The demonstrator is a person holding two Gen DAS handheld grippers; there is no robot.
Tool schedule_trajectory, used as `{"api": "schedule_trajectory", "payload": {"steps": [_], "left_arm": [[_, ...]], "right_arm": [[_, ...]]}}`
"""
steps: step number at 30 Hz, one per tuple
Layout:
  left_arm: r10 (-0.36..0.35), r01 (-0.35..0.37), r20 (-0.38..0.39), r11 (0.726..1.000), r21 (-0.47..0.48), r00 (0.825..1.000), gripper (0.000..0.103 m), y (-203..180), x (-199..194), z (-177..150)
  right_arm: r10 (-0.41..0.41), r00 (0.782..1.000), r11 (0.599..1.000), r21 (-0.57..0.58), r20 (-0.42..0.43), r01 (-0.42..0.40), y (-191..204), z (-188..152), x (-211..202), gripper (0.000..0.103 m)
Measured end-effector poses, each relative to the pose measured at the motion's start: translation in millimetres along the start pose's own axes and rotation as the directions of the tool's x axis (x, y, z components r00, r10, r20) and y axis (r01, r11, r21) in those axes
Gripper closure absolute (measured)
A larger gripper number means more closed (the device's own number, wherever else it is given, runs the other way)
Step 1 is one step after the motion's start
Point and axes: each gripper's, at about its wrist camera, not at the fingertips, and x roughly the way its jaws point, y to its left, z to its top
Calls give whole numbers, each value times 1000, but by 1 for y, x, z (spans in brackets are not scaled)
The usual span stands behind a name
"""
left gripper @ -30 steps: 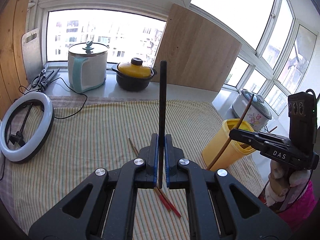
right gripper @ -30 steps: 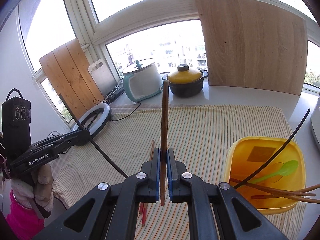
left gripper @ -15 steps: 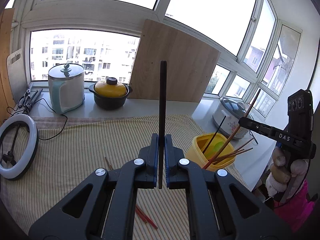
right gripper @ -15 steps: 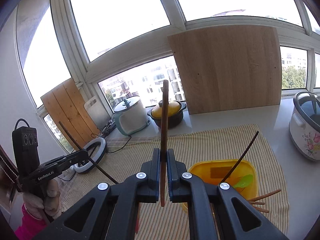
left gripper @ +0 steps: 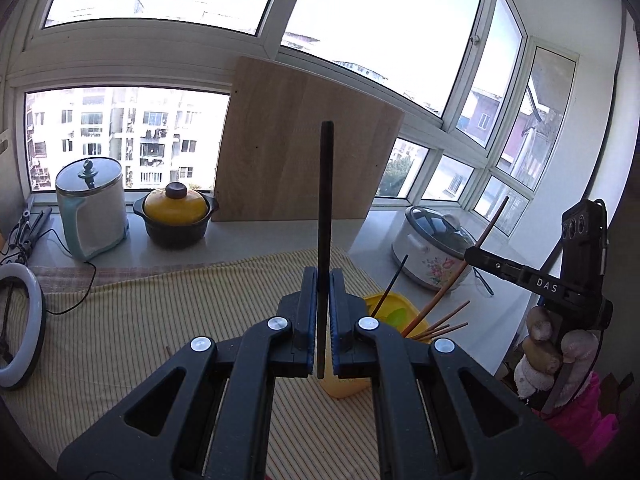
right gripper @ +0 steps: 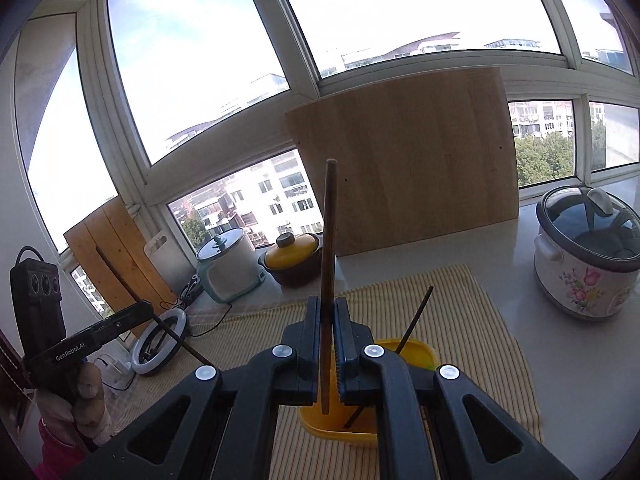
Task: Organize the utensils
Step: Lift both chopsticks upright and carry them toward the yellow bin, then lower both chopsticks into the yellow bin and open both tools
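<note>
My left gripper (left gripper: 323, 280) is shut on a black chopstick (left gripper: 325, 200) that stands upright between the jaws. My right gripper (right gripper: 327, 308) is shut on a brown chopstick (right gripper: 329, 240), also upright. The yellow utensil holder (left gripper: 390, 312) stands on the striped cloth just behind both grippers, holding several chopsticks and a green spoon (left gripper: 396, 314); it also shows in the right wrist view (right gripper: 416, 350) with a black chopstick (right gripper: 416, 316) leaning out. The right gripper appears in the left wrist view (left gripper: 476, 254), the left gripper in the right wrist view (right gripper: 146, 308).
A striped cloth (left gripper: 120, 320) covers the table. On the sill stand a kettle (left gripper: 90, 212), a yellow-lidded pot (left gripper: 176, 216), a wooden board (left gripper: 304, 148) and a floral rice cooker (left gripper: 436, 248). A ring light (left gripper: 20, 320) lies at the left edge.
Both grippers have risen and tilted upward with their chopsticks; the yellow holder now sits low and close behind the jaws. The loose red chopsticks on the cloth have dropped out of view.
</note>
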Motion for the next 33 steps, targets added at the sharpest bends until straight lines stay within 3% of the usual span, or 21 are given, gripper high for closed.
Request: {"api": "schedule_trajectory", "payload": {"steps": [16,33], "left_arm": [[-56,56,2,998,34,998,100,-40,27,16],[13,-7,-117,999,47,993,100,-49,97,-5]], "right_arm": [[-50,998,998,42,-32,52,-39,-14,7,99],[-44,996,998,31,-77,46,-40,-32,17,99]]}}
